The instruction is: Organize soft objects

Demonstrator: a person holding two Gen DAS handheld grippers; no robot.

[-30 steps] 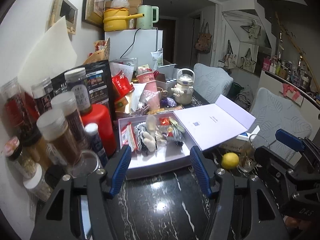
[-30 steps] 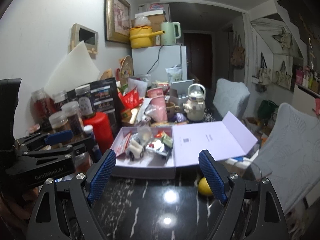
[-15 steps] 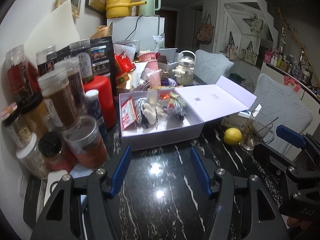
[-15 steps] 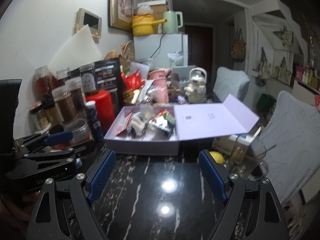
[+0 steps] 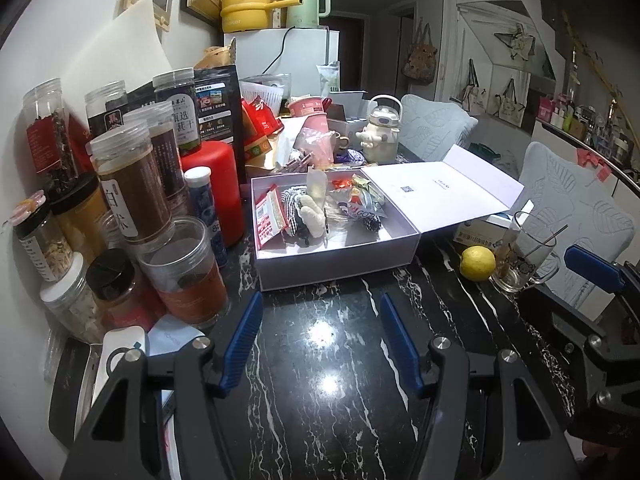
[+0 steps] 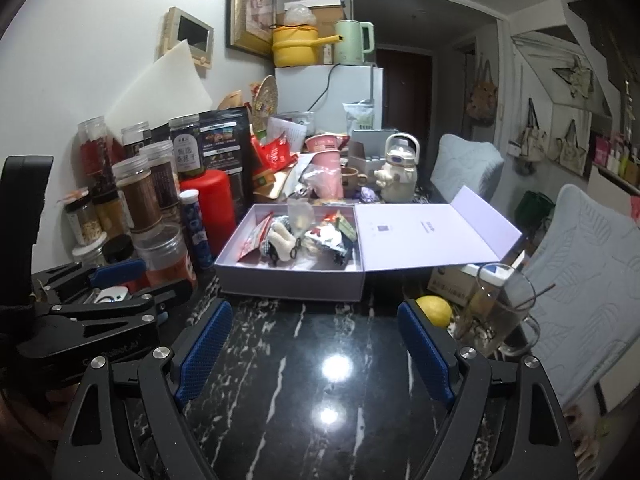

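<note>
A pale lilac box [image 5: 340, 264] [image 6: 288, 286] stands open on the black marble table, its lid [image 5: 440, 192] [image 6: 432, 236] folded out to the right. Inside lie a white plush toy [image 5: 312, 210] [image 6: 282, 240], a checkered soft item [image 5: 294, 204], a red packet [image 5: 270, 220] and snack wrappers [image 5: 360, 200]. My left gripper [image 5: 320, 336] is open and empty, back from the box's front wall. My right gripper [image 6: 314, 344] is open and empty, also short of the box.
Several spice jars [image 5: 136, 196] and a red canister [image 5: 218, 192] crowd the left. A lemon [image 5: 477, 263] [image 6: 435, 311] and a glass mug [image 5: 524, 256] [image 6: 496, 312] sit right of the box. A kettle-shaped bottle [image 5: 382, 130] and clutter stand behind. Padded chairs [image 6: 584, 264] are at right.
Both grippers have drawn back from the box toward me, so the box sits farther away and more table shows. Both stay open and empty.
</note>
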